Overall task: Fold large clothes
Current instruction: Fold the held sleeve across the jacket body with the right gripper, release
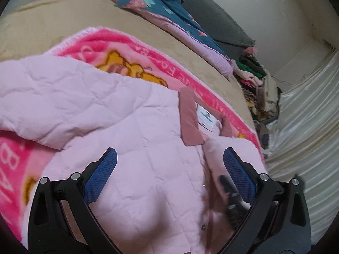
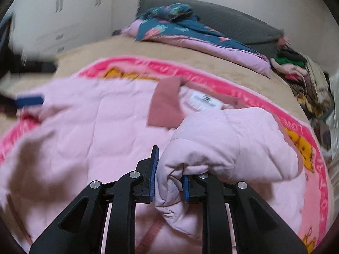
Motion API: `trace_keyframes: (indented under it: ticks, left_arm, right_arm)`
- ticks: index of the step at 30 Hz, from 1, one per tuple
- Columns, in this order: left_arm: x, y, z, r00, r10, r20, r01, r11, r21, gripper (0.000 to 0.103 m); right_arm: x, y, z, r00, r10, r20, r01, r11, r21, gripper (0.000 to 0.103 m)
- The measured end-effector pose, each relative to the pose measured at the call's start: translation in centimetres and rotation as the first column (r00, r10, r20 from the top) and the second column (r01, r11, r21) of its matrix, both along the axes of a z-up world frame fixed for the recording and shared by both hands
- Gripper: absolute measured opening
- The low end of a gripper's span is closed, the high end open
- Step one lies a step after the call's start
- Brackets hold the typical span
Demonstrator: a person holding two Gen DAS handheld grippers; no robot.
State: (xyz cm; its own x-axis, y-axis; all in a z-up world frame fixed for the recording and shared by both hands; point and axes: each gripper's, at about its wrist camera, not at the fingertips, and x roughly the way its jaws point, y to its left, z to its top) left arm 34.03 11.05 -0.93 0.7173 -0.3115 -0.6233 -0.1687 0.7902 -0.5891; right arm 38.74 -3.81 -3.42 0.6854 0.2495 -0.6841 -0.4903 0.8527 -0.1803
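The right claw (image 2: 169,177) was clamped on a bunched sleeve (image 2: 211,148) of the pale pink quilted jacket (image 2: 95,127). The left claw (image 1: 169,169) hung wide open over the jacket's front, holding nothing. The jacket, with its dusty-rose collar (image 1: 188,116), lay spread on a pink blanket (image 1: 131,44) on the bed (image 1: 53,21).

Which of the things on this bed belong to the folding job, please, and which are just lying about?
Job: pink quilted jacket, right gripper clamping its sleeve, open left gripper.

Lying about: cartoon blanket, floral quilt, clothes pile.
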Motion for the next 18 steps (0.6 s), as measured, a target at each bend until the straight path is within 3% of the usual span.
trace_keyframes:
  ticks: [5,7,14,17,18]
  left_arm:
    - [0.1,1.8,-0.7,1.000,0.000,0.020,0.003,0.994,-0.113,0.094]
    - [-0.1,3.0,-0.6,0.999,0.023,0.028,-0.019,0.991,-0.129,0.094]
    - [-0.3,5.2,-1.8,0.999,0.051,0.003,-0.049,0.983,-0.175,0.094]
    - [0.7,3.8,-3.3,0.999,-0.015,-0.042,0.007,0.982,-0.191,0.094]
    - [1.0,3.4,-3.8,0.998,-0.028,-0.061,0.016,0.981,-0.192,0.094]
  right_arm:
    - [-1.4,3.3,-1.6,0.994,0.101,0.052,-0.089,0.977,-0.196,0.034]
    - [-1.6,3.8,-2.2,0.991,0.124,0.044,-0.111,0.969,-0.222,0.034]
    - [-1.8,4.7,-2.7,0.983,0.180,-0.029,-0.183,0.969,-0.169,0.046]
    - [-2.6,3.7,-1.9,0.977,0.207,-0.048,-0.211,0.973,-0.088,0.072]
    - [-2.8,2.9,-1.4,0.978,0.200,-0.055,-0.203,0.978,-0.049,0.073]
